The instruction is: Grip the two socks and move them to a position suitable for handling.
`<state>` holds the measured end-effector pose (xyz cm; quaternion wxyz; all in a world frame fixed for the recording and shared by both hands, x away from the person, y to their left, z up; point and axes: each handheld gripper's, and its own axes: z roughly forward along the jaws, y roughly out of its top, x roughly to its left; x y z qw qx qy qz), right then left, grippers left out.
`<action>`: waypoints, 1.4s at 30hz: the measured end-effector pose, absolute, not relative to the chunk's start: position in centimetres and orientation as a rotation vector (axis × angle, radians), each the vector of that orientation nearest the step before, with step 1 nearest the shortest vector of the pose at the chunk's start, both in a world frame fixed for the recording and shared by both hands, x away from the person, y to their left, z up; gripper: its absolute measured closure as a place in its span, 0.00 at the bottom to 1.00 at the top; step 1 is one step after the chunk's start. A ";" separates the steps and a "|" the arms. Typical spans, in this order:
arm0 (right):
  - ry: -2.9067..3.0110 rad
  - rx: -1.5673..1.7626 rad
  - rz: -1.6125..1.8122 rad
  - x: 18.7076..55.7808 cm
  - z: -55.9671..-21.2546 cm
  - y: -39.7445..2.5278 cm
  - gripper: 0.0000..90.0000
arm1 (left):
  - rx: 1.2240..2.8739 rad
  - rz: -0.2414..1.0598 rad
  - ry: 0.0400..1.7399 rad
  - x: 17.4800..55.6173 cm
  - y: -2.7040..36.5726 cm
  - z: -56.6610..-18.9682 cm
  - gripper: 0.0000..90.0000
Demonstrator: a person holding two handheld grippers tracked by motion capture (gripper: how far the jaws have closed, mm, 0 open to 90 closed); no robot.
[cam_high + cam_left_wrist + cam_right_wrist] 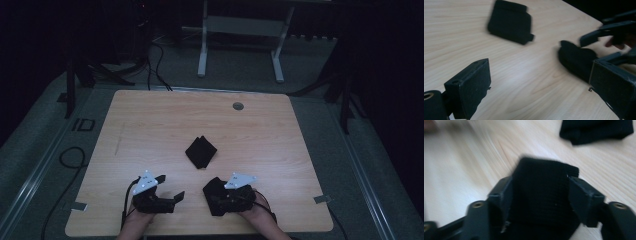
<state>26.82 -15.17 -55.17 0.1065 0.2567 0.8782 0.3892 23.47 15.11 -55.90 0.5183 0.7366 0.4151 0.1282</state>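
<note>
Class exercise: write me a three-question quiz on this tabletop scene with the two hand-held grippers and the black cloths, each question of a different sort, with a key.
1. True or false: the left gripper has its jaws apart and holds nothing.
2. Which lies between the right gripper jaws? A) a cable B) black cloth C) nothing
3. Fill in: the folded cloth lies near the table's ____.

Key: 1 true; 2 B; 3 middle.
</note>
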 end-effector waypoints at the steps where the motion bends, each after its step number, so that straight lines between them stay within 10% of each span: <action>1: 2.598 0.730 1.089 26.9 -55.6 -15.0 0.49 | 1.781 0.305 0.975 23.5 14.7 -55.9 0.05; 8: 2.534 0.623 1.017 26.8 -56.3 -15.4 0.84 | 1.858 0.289 0.880 23.4 12.9 -56.1 0.15; 30: 2.557 0.564 1.376 25.3 -50.0 -15.9 0.86 | 1.907 0.252 0.578 24.0 8.8 -53.8 0.56; 42: 2.539 0.583 1.393 25.7 -50.0 -16.0 0.85 | 1.912 0.194 0.627 24.2 8.8 -53.2 0.95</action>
